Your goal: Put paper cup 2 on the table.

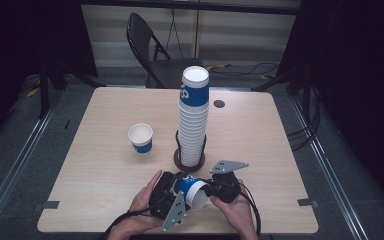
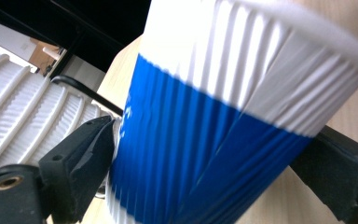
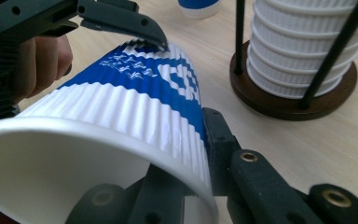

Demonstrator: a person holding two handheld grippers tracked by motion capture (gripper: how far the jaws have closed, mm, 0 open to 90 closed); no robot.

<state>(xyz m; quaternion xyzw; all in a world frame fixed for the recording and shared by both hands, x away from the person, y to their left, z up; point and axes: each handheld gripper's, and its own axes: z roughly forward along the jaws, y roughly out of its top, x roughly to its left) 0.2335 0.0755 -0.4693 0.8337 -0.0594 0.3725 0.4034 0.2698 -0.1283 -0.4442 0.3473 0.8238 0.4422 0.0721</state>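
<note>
A blue-and-white ribbed paper cup [image 1: 192,192] lies on its side in the air above the table's near edge, its mouth toward the person. My right gripper [image 1: 208,193] is shut on its rim wall, one jaw inside the mouth and one outside [image 3: 186,156]. My left gripper [image 1: 181,182] stands open around the cup's blue lower half [image 2: 205,140], a jaw on either side. One of its fingers [image 3: 121,21] lies along the top of the cup [image 3: 135,102], with a hand behind it.
A tall stack of the same cups [image 1: 194,120] stands in a wire holder on a round wooden base [image 1: 188,162], just beyond the grippers. A single cup [image 1: 141,138] stands upright to the left. A chair [image 1: 152,50] stands behind the table [image 1: 105,170].
</note>
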